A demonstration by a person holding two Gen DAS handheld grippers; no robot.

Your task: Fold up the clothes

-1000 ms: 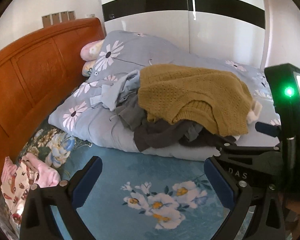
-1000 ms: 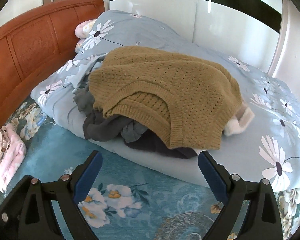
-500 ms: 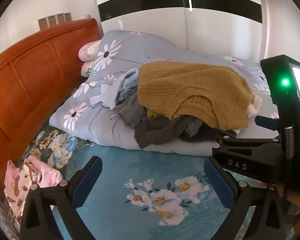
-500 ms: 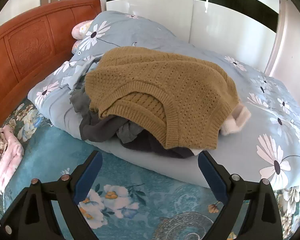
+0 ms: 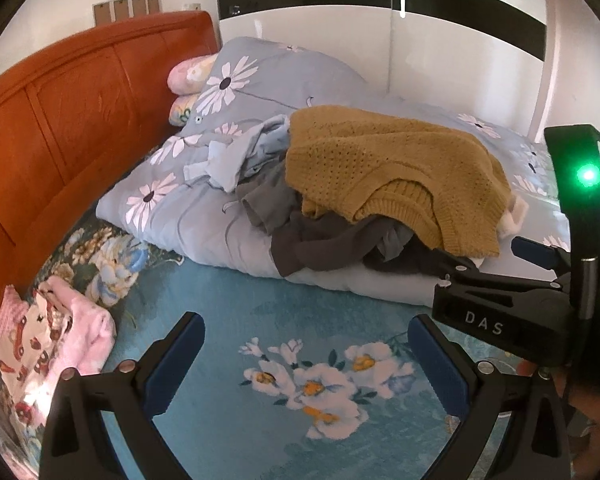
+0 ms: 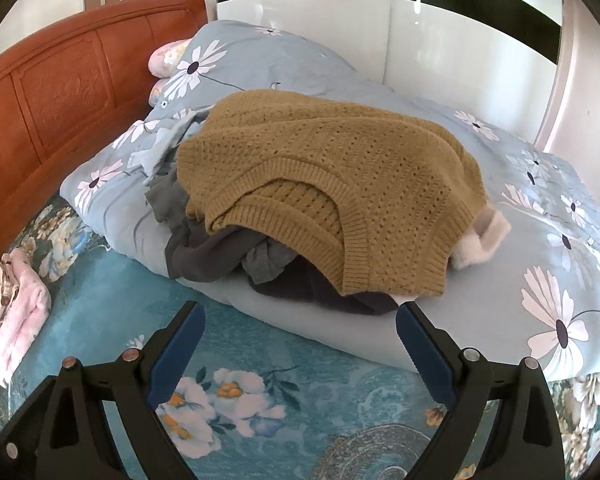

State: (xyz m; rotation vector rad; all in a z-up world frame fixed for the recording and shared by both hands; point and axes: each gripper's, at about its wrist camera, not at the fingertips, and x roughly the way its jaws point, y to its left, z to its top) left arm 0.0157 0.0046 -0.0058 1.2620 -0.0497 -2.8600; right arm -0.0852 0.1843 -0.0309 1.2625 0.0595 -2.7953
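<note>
Bright daylight, probably window-lit; fisheye-warped, dark edges.

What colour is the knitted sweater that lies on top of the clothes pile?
Mustard yellow-brown knitted sweater, openwork with ribbed edges; clearest in the right wrist view.

Bare teal sheet [image 6: 308, 364] ahead, clothes pile [image 6: 320, 200] beyond on quilt [image 6: 540, 248], headboard [image 5: 60, 128] hemming left

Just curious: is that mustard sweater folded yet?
Not folded. The mustard knit sweater lies rumpled, draped over the heap of clothes.
</note>
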